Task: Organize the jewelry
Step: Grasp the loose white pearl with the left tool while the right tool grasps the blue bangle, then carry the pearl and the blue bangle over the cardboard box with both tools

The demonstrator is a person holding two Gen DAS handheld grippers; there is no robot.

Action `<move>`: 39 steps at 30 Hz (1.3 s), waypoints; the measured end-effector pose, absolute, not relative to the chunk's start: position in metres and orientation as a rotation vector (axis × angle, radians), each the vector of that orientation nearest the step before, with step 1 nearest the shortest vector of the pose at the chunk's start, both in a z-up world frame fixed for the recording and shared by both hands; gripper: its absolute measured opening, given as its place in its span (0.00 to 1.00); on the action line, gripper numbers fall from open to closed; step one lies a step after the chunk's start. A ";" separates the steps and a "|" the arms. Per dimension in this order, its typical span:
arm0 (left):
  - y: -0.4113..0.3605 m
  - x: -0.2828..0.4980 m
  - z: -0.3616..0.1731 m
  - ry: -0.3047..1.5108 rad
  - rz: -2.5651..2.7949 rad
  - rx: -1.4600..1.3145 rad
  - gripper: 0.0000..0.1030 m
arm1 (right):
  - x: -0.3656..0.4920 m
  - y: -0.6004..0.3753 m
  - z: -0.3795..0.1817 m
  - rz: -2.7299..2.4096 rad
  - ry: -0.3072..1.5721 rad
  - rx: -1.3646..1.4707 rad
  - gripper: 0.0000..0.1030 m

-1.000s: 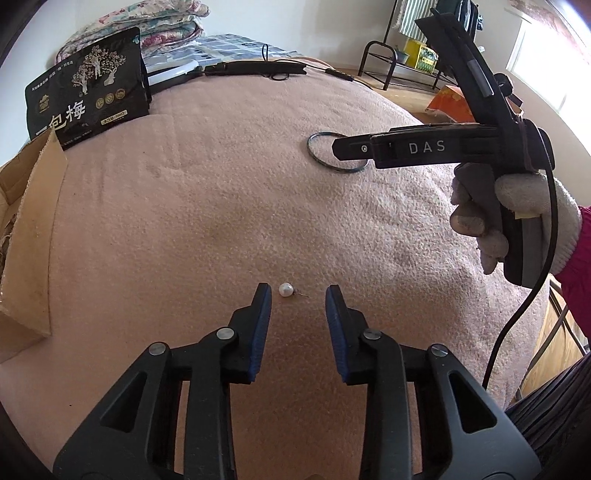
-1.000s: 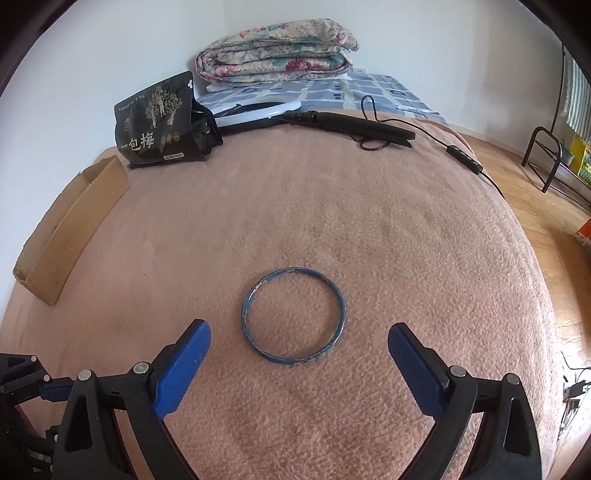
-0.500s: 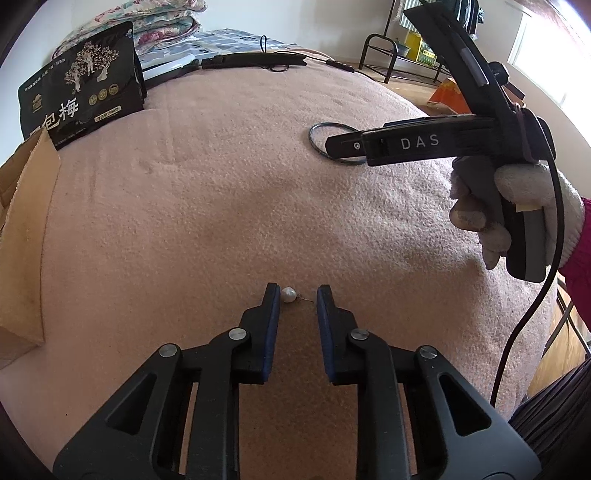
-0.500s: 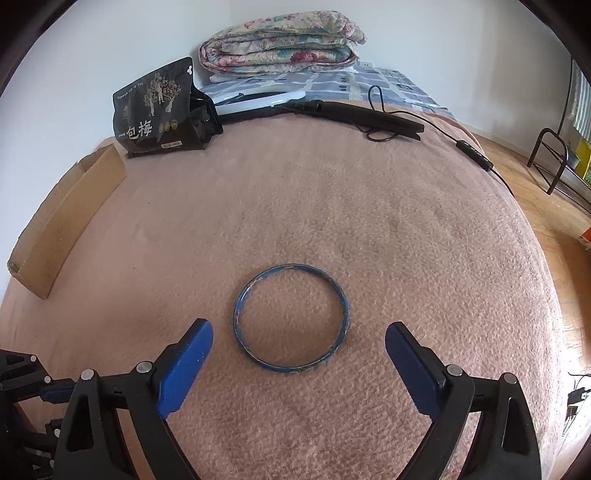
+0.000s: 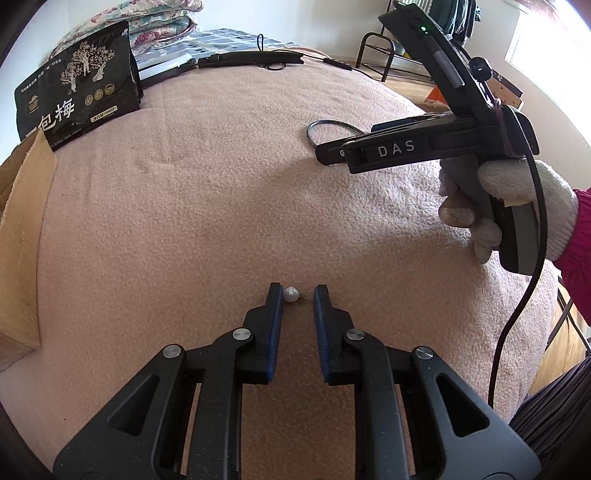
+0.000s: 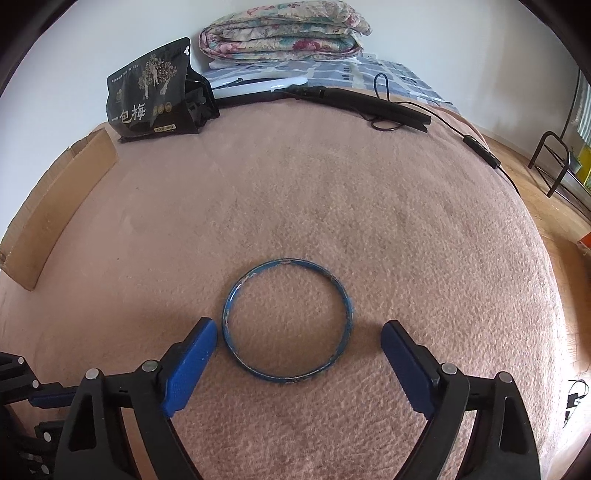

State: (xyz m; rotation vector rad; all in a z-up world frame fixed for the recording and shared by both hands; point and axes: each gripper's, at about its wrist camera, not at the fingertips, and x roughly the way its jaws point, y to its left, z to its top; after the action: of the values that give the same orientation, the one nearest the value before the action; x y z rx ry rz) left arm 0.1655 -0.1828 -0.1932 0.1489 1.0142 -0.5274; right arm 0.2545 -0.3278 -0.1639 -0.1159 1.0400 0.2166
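Surface: a bed covered by a pink fleece blanket [image 6: 332,192], white walls behind, wood floor at the right.
Far left: a cardboard box [image 6: 55,206] at the blanket's edge.
Back left: a black snack pouch [image 6: 151,92] standing upright, a folded floral quilt [image 6: 284,33] behind it.
Back centre: a long black device [image 6: 369,101] with a cable lying across the blanket.
Left claw [image 5: 298,295]: its blue pads have just been closing and now stand narrowly apart, with the pearl earring [image 5: 290,294] between them; the pearl lies against the left pad, the wire hook reaches toward the right pad, so a grip looks likely.
Right claw [image 6: 299,339]: wide open, low over the blanket, held by a white-gloved hand [image 5: 491,206].
Blue bangle [image 6: 286,319]: flat on the blanket between the right claw's pads, just beside the left pad, clear of the right one.
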 end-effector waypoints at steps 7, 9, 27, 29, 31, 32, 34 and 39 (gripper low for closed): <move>-0.182 0.165 -0.193 1.010 -0.524 0.153 0.15 | 0.258 -0.321 -0.165 0.219 1.053 -0.154 0.73; -0.182 0.165 -0.192 1.008 -0.521 0.151 0.15 | 0.258 -0.320 -0.163 0.222 1.054 -0.151 0.72; -0.164 0.161 -0.166 0.953 -0.507 0.107 0.15 | 0.248 -0.315 -0.133 0.221 1.003 -0.132 0.71; -0.161 0.160 -0.161 0.945 -0.505 0.100 0.15 | 0.246 -0.314 -0.126 0.222 0.991 -0.126 0.71; -0.158 0.160 -0.156 0.934 -0.503 0.094 0.15 | 0.244 -0.313 -0.119 0.225 0.980 -0.116 0.71; -0.156 0.160 -0.154 0.929 -0.502 0.091 0.15 | 0.243 -0.312 -0.116 0.225 0.974 -0.109 0.71; -0.151 0.159 -0.148 0.917 -0.499 0.083 0.15 | 0.242 -0.309 -0.109 0.224 0.964 -0.102 0.71; -0.137 0.153 -0.133 0.886 -0.483 0.062 0.15 | 0.237 -0.300 -0.090 0.229 0.936 -0.078 0.71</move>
State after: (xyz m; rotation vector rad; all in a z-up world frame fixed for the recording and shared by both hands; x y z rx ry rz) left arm 0.1534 -0.1373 -0.1333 0.0618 0.8862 -0.4829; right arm 0.2375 -0.3002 -0.0897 -0.0775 0.9356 0.2291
